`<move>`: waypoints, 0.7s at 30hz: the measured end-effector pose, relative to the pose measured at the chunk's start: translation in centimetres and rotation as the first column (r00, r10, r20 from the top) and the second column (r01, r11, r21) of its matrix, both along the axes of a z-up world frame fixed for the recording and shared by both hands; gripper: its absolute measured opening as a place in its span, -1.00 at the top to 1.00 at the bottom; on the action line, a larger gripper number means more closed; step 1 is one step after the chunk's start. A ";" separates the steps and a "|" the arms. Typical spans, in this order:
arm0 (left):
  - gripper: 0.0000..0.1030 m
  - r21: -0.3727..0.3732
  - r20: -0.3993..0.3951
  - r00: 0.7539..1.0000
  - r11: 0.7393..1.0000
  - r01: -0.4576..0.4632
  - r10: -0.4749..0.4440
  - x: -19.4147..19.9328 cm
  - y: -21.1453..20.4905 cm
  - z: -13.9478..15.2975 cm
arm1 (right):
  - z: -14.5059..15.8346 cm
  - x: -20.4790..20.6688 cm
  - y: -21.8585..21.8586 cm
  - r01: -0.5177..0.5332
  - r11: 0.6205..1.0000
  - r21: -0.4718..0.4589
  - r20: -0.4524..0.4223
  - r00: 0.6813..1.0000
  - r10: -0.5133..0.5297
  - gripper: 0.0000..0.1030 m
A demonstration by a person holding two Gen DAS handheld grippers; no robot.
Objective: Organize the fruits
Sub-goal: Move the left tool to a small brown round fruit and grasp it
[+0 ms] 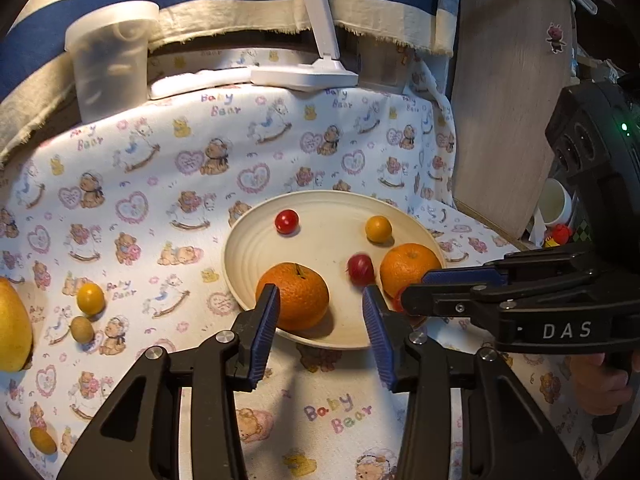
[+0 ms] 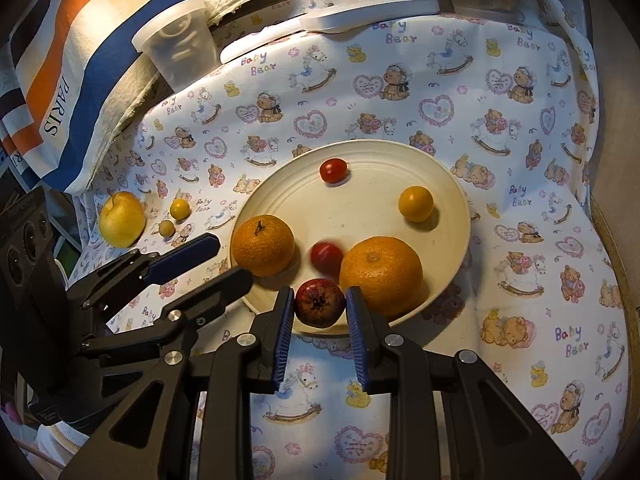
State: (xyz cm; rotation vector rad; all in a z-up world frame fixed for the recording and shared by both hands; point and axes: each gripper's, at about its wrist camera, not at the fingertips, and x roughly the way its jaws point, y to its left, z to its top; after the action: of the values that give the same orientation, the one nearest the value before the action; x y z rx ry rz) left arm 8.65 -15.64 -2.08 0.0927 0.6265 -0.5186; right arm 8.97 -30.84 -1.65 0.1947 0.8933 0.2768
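Bear-print cloth point(image 2: 500, 92) covers the desk; fruits are being gathered onto a cream plate point(image 2: 452, 184). Nearest: right hand-held gripper point(image 2: 320, 312) brackets a dark red fruit point(image 2: 320, 307) at the plate's near rim, pads just beside it w/ slim gaps, contact unclear, prob. setting it down or about to pinch. Left hand-held gripper point(image 1: 320, 308) is spread wide, empty, left pad just beside an orange point(image 1: 298, 296) on the plate. Further in: 2nd orange point(image 2: 382, 274), two red tomatoes, a yellow one. Off-plate at left, not yet sorted: yellow pear point(image 2: 121, 219), two small yellow fruits. Far back: plastic cup point(image 2: 180, 44).
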 end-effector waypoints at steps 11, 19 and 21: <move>-0.10 -0.048 0.017 0.991 0.990 -0.133 0.134 0.9 3.0 0.2 | 0.8 -0.4 -0.4 0.014 1.000 0.017 0.040 0.999 -0.015 0.46; -0.21 -0.072 0.130 0.969 0.976 -0.203 0.211 0.5 5.7 3.0 | 1.8 -1.1 -0.6 0.036 0.999 0.021 0.115 0.993 -0.038 0.46; -0.28 -0.064 0.169 0.960 0.974 -0.216 0.224 -0.1 6.4 3.9 | 1.9 -1.1 -0.8 0.048 0.998 0.028 0.126 0.991 -0.051 0.46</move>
State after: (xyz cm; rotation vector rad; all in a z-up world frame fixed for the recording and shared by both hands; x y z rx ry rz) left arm 8.55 -9.25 1.83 0.0250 0.4453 -0.3043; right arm 7.86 -31.66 0.24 0.2201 0.7586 0.2512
